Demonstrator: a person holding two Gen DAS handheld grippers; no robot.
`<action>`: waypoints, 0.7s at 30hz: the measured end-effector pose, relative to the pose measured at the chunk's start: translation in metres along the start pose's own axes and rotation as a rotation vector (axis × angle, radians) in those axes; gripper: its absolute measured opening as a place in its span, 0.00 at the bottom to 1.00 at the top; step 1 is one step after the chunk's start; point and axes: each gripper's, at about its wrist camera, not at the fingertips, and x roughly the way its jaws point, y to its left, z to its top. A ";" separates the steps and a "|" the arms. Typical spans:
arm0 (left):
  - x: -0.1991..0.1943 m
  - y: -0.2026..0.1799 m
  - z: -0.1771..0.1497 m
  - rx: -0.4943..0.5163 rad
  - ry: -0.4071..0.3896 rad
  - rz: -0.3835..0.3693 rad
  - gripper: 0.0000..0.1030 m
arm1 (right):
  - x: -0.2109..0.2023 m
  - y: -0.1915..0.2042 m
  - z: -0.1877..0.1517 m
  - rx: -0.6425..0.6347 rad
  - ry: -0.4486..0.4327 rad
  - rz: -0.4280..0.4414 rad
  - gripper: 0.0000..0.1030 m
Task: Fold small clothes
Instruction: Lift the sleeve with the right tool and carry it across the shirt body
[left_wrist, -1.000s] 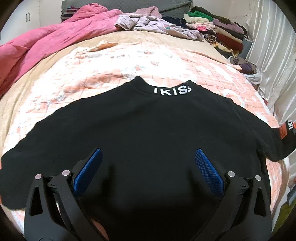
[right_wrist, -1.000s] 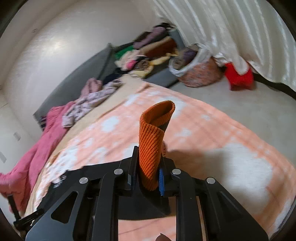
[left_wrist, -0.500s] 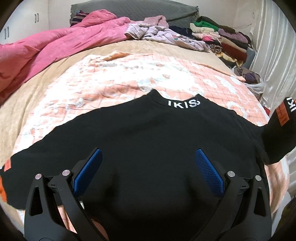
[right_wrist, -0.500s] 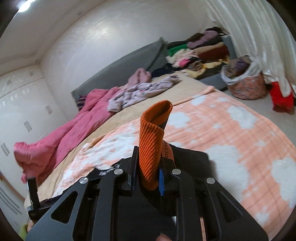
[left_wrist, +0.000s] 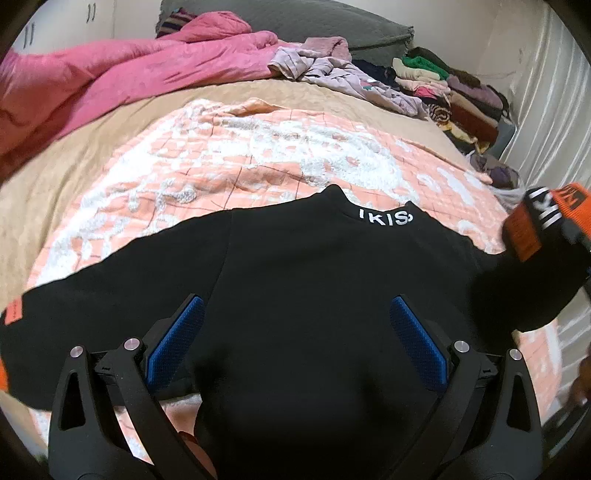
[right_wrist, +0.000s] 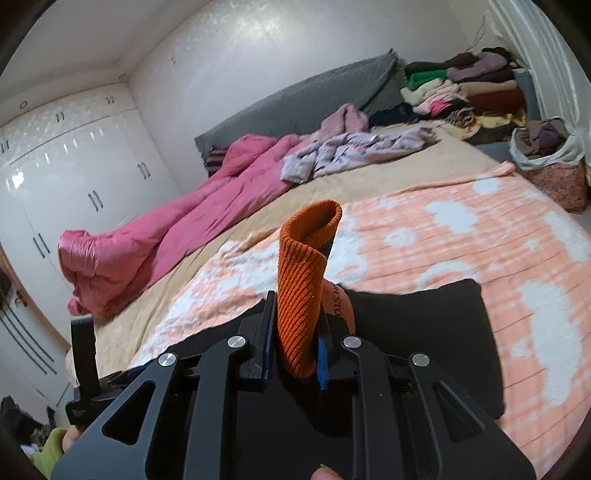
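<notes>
black sweater (left_wrist: 314, 295) lies flat, back up, on the bed (left_wrist: 258, 155) for folding | right hand-held gripper (right_wrist: 295, 354) clamps the orange cuff (right_wrist: 303, 280), sleeve raised to fold inward | left hand-held gripper (left_wrist: 295, 332) hovers over the torso, jaws spread, holding nothing

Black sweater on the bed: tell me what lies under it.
The black sweater lies spread on an orange-and-white blanket, which shows all around its edges and covers a tan sheet. Whatever lies beneath the sweater's middle is hidden by the fabric.
</notes>
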 end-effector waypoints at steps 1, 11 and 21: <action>0.000 0.002 0.000 -0.005 0.000 -0.003 0.92 | 0.007 0.006 -0.003 -0.003 0.016 0.013 0.16; 0.006 0.033 -0.004 -0.116 0.051 -0.083 0.92 | 0.062 0.041 -0.026 -0.018 0.140 0.055 0.20; 0.013 0.043 -0.010 -0.178 0.089 -0.145 0.88 | 0.072 0.045 -0.039 -0.013 0.176 0.061 0.41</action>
